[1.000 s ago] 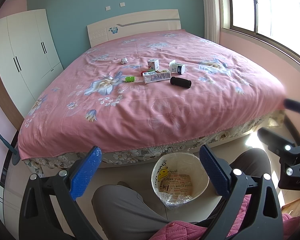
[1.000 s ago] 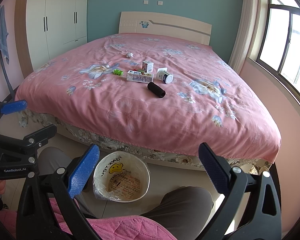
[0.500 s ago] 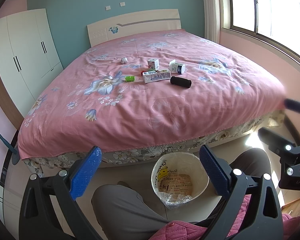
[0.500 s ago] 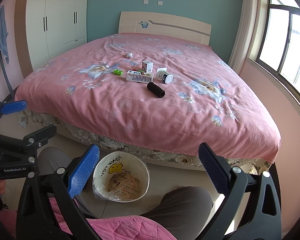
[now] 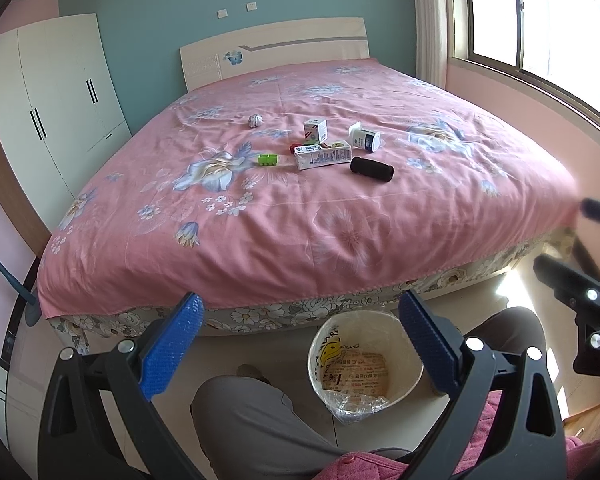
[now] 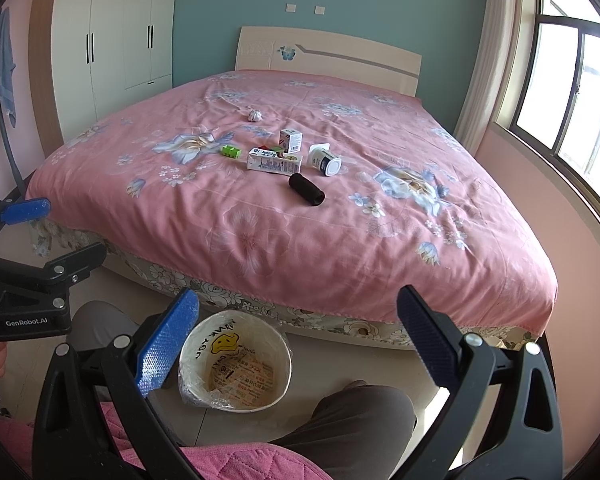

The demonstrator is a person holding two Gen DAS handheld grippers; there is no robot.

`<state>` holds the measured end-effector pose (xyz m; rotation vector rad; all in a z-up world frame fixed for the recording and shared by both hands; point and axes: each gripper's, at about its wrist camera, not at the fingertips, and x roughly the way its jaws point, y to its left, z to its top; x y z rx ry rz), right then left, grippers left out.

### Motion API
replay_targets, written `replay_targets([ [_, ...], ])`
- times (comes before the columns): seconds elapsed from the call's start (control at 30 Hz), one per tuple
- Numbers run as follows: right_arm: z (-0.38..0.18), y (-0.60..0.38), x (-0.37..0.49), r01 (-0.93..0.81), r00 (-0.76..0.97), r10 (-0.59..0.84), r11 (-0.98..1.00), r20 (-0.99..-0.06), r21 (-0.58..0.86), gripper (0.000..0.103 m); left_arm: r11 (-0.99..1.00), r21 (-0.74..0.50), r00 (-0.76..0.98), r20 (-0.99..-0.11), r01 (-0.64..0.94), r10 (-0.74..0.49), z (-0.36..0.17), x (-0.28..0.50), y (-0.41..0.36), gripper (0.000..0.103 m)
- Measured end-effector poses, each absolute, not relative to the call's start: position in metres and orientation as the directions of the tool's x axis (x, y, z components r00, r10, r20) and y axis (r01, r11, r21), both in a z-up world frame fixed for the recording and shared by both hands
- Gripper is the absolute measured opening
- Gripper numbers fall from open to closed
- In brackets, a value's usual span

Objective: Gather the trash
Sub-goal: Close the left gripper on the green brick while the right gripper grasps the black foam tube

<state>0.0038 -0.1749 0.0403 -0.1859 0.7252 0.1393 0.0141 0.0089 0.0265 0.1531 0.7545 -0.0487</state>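
Nothing has moved since the earlier frames: both views look the same, and the trash lies on the bed [image 5: 340, 216] as before. Both tongs are wide open and hold nothing; the left tongs [image 5: 300, 340] and the right tongs [image 6: 296, 332] hang low over the person's knees, well apart from the bed.

All the trash sits in a loose group near the middle of the pink cover. Nearest to the person is a black roll [image 5: 371, 169], lying on its side. Just behind it is a long white carton [image 5: 322, 158], also lying flat, with a small red thing touching its far end; what it is I cannot tell. A white bottle [image 5: 364, 137] lies on its side beside the carton, a small box [image 5: 315, 130] stands upright behind, a green piece [image 5: 268, 159] lies to the left, and a crumpled paper ball [image 5: 255, 120] is farthest. The waste bin [image 5: 320, 344] stands on the floor between the knees, lined with a clear bag, and some paper is already inside.

I think the collecting step is only about to start. A good way is to take the black roll first, because it is closest. It looks round, so the tongs should close across its width, not along it, or it may roll away on the soft cover. One tongs can reach while the other waits near the bin.
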Motion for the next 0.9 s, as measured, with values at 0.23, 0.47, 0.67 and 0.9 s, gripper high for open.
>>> replay_targets([
  [0.23,0.052,-0.178,0.036,-0.18,0.746,0.064,0.978,-0.663,-0.108,0.097,0.993,0.096,0.747,-0.665,0.063,0.017,0.04,0.053,0.021,0.099],
  [0.47,0.058,-0.176,0.076,-0.216,0.745,0.074,0.967,-0.663,-0.134,0.097,0.996,0.08,0.745,-0.666,0.035,0.027,0.048,0.108,0.03,0.099],
  [0.67,0.052,-0.178,0.123,-0.237,0.729,0.084,0.962,-0.679,-0.136,0.097,0.997,0.078,0.724,-0.687,-0.01,0.061,0.044,0.169,0.038,0.099],
  [0.9,0.037,-0.185,0.19,-0.24,0.699,0.093,0.964,-0.709,-0.111,0.097,0.995,0.095,0.702,-0.707,-0.03,0.088,0.032,0.247,0.039,0.099],
])
